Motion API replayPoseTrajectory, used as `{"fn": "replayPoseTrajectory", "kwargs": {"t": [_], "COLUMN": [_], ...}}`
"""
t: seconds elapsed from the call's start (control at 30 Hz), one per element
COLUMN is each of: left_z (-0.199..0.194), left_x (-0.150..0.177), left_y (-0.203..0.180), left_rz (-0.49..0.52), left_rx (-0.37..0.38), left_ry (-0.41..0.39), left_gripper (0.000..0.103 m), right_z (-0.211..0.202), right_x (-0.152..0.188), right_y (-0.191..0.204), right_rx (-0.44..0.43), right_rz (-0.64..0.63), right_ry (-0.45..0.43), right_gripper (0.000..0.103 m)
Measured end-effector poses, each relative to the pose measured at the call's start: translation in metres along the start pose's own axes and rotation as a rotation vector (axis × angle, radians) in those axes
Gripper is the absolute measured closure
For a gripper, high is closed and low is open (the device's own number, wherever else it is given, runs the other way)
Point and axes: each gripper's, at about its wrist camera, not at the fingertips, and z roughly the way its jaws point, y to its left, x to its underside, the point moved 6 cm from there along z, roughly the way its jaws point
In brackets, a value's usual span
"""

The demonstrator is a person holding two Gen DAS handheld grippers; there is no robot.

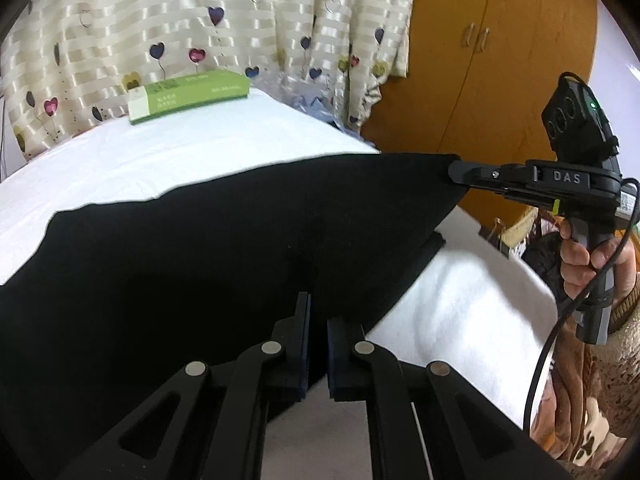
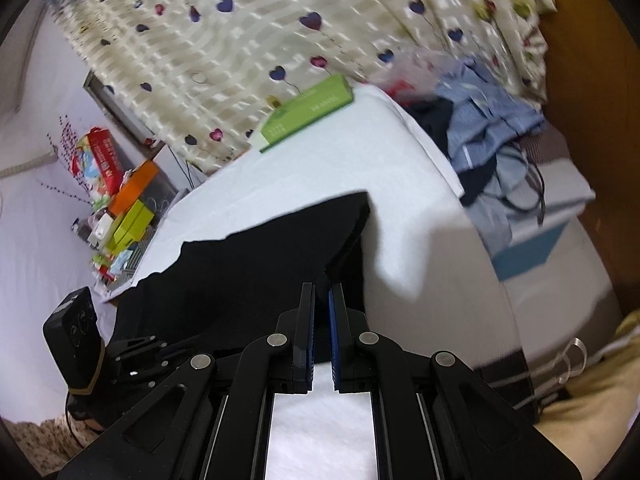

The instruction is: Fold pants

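Pants [image 1: 224,248]: one, black | grippers: two, left [image 1: 318,320] and right [image 2: 322,300] both pinching pants | green box [image 1: 188,96]: one

A home bedroom: a heart-patterned curtain [image 1: 180,20], an orange wooden wardrobe [image 1: 500,60], and a clothes heap [image 2: 488,120] beside the white-covered surface [image 1: 200,148].

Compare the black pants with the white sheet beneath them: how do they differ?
The black pants are dark and partly lifted, pinched by the left gripper and right gripper. The white sheet is pale and lies spread flat, ungripped. Both are plain, unpatterned fabric.
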Motion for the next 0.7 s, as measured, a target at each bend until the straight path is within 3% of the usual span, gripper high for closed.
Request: {"fn": "replayPoseTrajectory", "kwargs": {"t": [0.23,0.37,0.47,0.57,0.7], "left_z": [0.004,0.005,0.005,0.002,-0.013], "left_x": [0.013,0.014,0.015,0.013,0.007], "left_y": [-0.007,-0.008,-0.007,-0.004,0.009], "left_rz": [0.025,0.014,0.002,-0.006,-0.040], "left_rx": [-0.017,-0.022,-0.014,0.007,0.036], "left_ry": [0.037,0.039,0.044,0.055,0.014], "left_gripper": [0.095,0.095,0.095,0.087,0.063], "right_z": [0.007,0.006,0.002,0.000,0.009], "right_x": [0.016,0.021,0.018,0.011,0.003], "right_y": [-0.021,-0.035,-0.033,-0.019,0.010], "right_rx": [0.043,0.158,0.143,0.169,0.181], "right_rz": [0.023,0.027,0.019,-0.046,-0.189], "right_ry": [0.053,0.057,0.050,0.029,0.016], "right_gripper": [0.097,0.096,0.096,0.096,0.093]}}
